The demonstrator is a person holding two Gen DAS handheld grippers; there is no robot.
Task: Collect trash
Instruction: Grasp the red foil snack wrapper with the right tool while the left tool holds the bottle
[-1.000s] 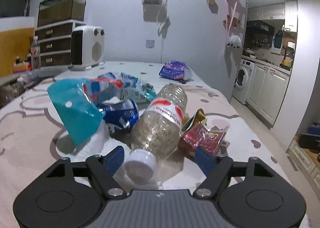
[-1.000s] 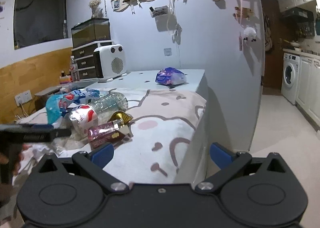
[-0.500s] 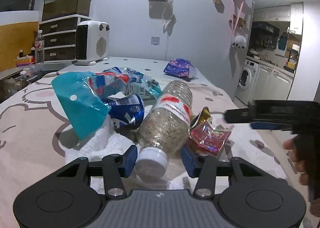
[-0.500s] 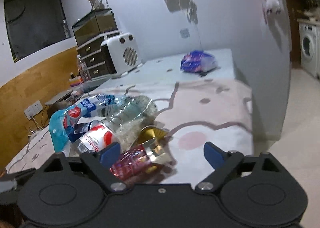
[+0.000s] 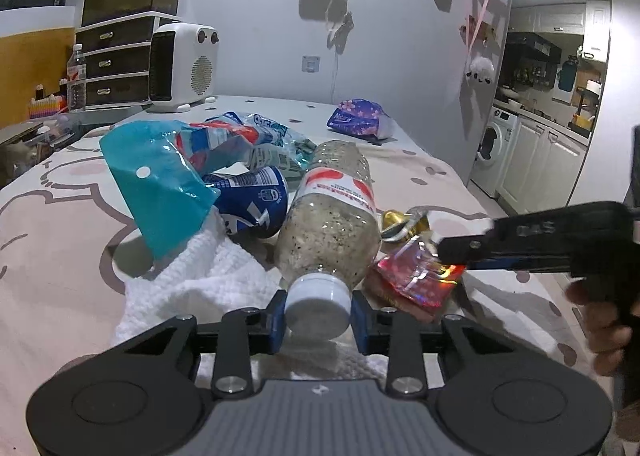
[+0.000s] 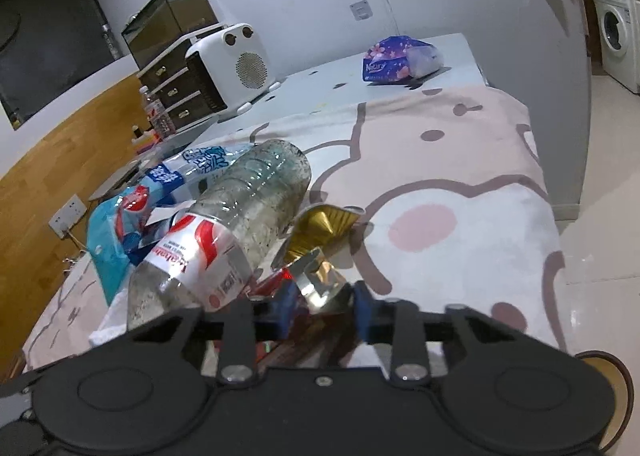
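Note:
A clear plastic bottle [image 5: 332, 224] with a red-and-white label lies on the pink table cover, its white cap [image 5: 318, 304] facing me. My left gripper [image 5: 318, 320] is closing, and both pads touch the cap's sides. Right of the bottle lies a red foil wrapper [image 5: 412, 276]. My right gripper [image 6: 324, 312] is closing on the wrapper's [image 6: 320, 284] shiny end, which fills the gap between its blue pads. In the left wrist view that right gripper [image 5: 452, 256] reaches in from the right, held by a hand [image 5: 600, 320].
A crumpled gold wrapper [image 6: 320, 224], a crushed blue can [image 5: 252, 200], a teal bag [image 5: 160, 184], blue-white packaging and a white cloth [image 5: 200, 276] crowd around the bottle. A purple tissue pack [image 5: 356, 118] and a white heater [image 5: 180, 64] stand farther back. The table edge drops off on the right.
My left jaws narrowed from wide apart onto the bottle cap. The right gripper swung left from the table edge to the red wrapper, and its jaws closed around it.

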